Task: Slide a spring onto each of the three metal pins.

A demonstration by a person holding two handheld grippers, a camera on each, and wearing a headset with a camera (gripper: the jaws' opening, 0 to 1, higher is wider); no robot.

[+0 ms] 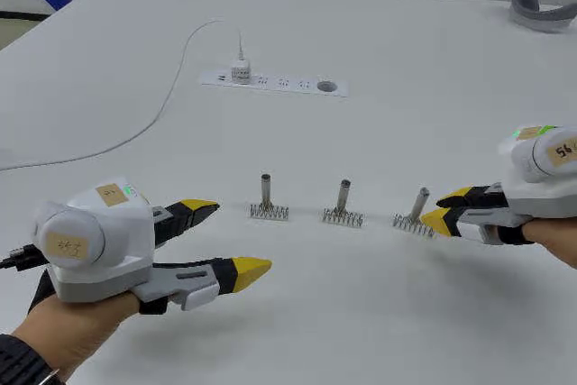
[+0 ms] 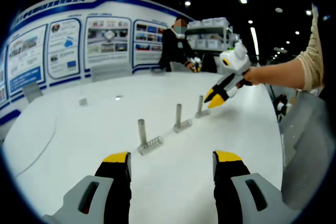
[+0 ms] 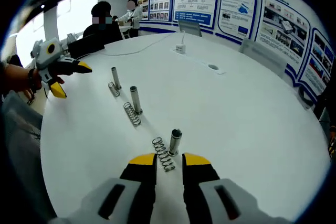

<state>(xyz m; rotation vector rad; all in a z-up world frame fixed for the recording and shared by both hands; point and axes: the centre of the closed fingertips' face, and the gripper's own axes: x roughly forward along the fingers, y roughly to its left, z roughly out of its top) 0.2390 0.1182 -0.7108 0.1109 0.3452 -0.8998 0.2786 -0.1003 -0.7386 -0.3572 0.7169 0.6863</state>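
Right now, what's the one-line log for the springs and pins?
left gripper: open, empty | right gripper: open, at right spring | pins: three standing, bare | springs: flat on table

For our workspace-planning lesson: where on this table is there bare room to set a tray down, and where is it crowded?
Bare: the stretch between the power strip and the pins, and the near table between the left gripper and right gripper. Crowded: the pin row, springs at its foot, right gripper's fingers at the rightmost spring.
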